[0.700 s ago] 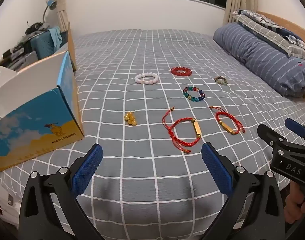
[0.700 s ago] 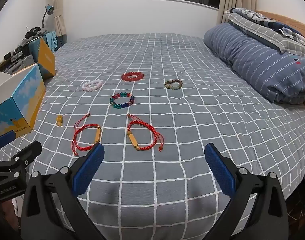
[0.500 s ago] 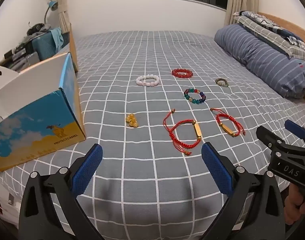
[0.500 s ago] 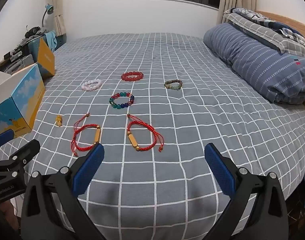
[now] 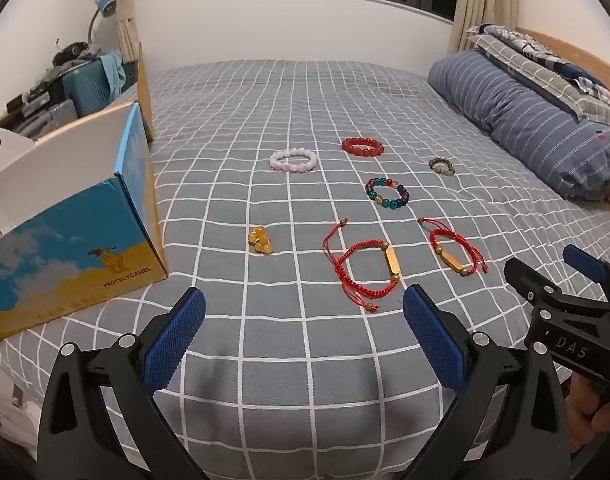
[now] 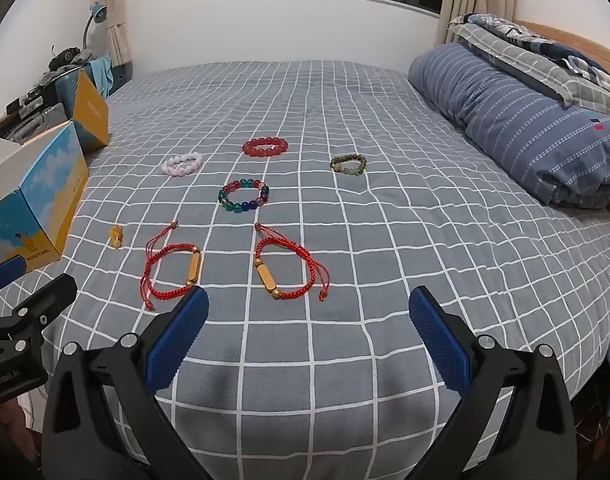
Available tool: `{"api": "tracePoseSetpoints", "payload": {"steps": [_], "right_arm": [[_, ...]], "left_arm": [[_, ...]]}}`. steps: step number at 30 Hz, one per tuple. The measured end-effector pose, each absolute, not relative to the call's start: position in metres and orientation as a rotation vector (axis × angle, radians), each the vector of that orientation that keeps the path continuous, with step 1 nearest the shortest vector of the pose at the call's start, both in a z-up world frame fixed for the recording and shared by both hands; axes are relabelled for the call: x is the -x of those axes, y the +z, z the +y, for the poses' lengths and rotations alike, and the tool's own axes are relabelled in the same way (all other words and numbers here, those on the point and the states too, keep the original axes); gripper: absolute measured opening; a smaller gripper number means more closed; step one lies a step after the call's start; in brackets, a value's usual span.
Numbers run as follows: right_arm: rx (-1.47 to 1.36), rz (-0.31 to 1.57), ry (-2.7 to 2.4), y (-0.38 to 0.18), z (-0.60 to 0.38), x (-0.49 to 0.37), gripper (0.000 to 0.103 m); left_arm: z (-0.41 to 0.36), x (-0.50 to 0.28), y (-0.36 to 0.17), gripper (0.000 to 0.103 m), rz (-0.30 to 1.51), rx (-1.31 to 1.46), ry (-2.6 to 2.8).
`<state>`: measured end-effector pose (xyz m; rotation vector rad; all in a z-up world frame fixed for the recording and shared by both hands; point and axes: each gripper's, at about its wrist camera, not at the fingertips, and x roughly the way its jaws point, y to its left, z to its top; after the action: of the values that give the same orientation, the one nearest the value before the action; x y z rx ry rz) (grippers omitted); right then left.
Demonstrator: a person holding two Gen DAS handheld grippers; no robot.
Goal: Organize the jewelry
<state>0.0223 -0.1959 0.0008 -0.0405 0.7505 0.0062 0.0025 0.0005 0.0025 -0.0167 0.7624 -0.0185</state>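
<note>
Several bracelets lie on the grey checked bed. A white bead bracelet, a red bead bracelet, a multicoloured bead bracelet, a green-brown bracelet, two red cord bracelets and a small yellow bead piece show in the left wrist view. An open blue and yellow box stands at the left. My left gripper is open and empty near the bed's front edge. My right gripper is open and empty, just short of a red cord bracelet.
A rolled striped duvet and pillows lie along the right side by the wooden headboard. A cluttered desk with a lamp stands behind the box. A yellow box flap stands up at the left.
Both grippers have crept slightly forward and the bracelets sit a little nearer in view. Both stay open.
</note>
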Motion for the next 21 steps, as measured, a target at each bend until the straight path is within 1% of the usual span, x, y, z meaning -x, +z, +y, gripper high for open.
{"api": "tracePoseSetpoints", "payload": {"steps": [21], "right_arm": [[0.044,0.754,0.007,0.0011,-0.197,-0.0243,0.096]], "left_arm": [[-0.0022,-0.0053,-0.0013,0.097,0.762,-0.004,-0.011]]}}
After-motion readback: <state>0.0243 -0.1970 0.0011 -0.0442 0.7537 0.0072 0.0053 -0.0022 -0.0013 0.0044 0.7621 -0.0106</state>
